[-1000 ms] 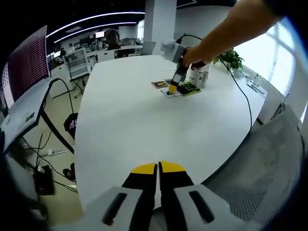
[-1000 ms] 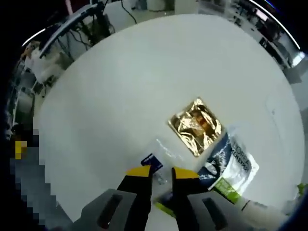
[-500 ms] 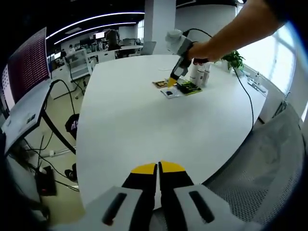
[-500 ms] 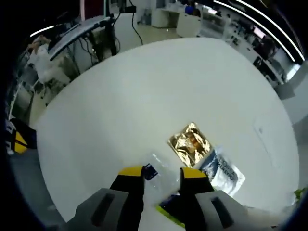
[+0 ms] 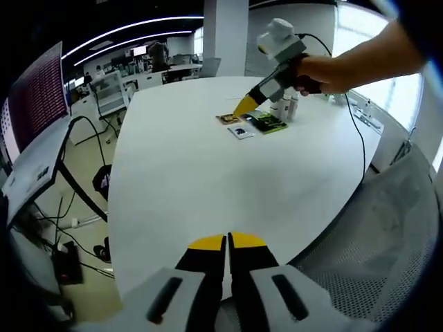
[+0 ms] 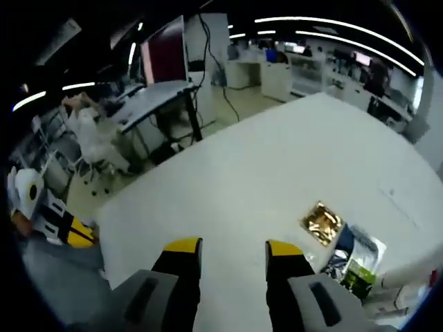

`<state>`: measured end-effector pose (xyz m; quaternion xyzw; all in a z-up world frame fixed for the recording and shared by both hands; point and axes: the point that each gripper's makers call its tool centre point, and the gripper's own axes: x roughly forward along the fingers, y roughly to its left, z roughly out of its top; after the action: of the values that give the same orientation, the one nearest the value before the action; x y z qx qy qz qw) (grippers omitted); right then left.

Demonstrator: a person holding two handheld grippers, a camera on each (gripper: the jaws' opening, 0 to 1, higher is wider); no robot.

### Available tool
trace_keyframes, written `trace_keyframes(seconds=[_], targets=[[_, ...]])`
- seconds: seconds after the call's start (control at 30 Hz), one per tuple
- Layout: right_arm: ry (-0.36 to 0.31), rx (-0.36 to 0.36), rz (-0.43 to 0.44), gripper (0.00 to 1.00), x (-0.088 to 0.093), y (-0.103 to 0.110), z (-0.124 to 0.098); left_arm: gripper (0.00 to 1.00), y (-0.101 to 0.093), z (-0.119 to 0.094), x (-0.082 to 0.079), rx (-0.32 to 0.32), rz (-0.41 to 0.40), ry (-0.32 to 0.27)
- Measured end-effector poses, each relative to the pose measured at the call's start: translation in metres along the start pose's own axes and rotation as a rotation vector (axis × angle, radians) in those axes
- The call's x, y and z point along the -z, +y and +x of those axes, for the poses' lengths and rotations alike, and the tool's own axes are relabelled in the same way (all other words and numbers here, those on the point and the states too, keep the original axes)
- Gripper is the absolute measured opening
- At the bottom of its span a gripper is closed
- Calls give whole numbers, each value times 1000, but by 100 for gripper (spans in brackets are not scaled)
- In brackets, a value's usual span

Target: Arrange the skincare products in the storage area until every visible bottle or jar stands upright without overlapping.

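Observation:
Flat skincare sachets lie on the far part of the white table (image 5: 208, 180): a gold sachet (image 5: 228, 120), a small clear one (image 5: 241, 132) and a green-black one (image 5: 267, 124). White bottles (image 5: 285, 107) stand upright just behind them. A hand holds my right gripper (image 5: 246, 105) in the air above the sachets, tilted down at them. In the right gripper view that gripper (image 6: 232, 247) is open and empty, with the gold sachet (image 6: 322, 221), a blue-white sachet (image 6: 356, 245) and a white bottle (image 6: 408, 283) to its right. My left gripper (image 5: 227, 241) is shut at the near table edge.
A black cable (image 5: 354, 142) runs across the table's right side. A mesh chair (image 5: 374, 235) stands at the near right edge. Desks, a monitor (image 5: 38, 93) and chairs fill the room on the left. My left gripper (image 6: 69, 229) appears beyond the table edge in the right gripper view.
My right gripper has risen off the sachets and tilted up, and its jaws have spread wider. The left gripper has stayed still and shut.

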<state>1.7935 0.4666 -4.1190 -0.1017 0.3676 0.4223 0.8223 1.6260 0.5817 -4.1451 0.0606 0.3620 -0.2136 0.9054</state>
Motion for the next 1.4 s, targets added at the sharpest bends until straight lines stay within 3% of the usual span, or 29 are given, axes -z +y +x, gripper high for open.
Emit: trace_keyframes(seconds=[0.23,0.43,0.53,0.63,0.73,0.83,0.93,1.1,1.2,1.27,1.4], targets=[[-168,-51,61,49,-18,49,-40,0,2,-3,-3,-6,-15,-20],[-258,-46,91,50,-25,56,-75,0,2,-5,-9,-15,0,-49],[-298,-42,131,49,-25,60,-94,0,-10,-7,-22,66,-89,-120],[-360,-58,151,49,-27,70,-116,0,-10,-15,-40,76,-109,-213],[-399,-37,130,52,-21,75,-136,2,-12,-17,-45,79,-101,-225],[-427,33,119,53,-9,69,-156,5,-22,-19,-49,110,-57,-241],[-444,75,106,57,5,65,-175,8,-35,-29,-64,151,23,-293],[-476,136,147,63,39,54,-202,24,-48,-43,-94,161,65,-382],[-478,155,160,66,56,50,-207,44,-48,-47,-112,116,90,-464],[-488,161,151,69,62,50,-209,59,-53,-48,-118,130,86,-492],[-522,164,98,76,69,52,-212,74,-62,-51,-125,153,117,-533]])
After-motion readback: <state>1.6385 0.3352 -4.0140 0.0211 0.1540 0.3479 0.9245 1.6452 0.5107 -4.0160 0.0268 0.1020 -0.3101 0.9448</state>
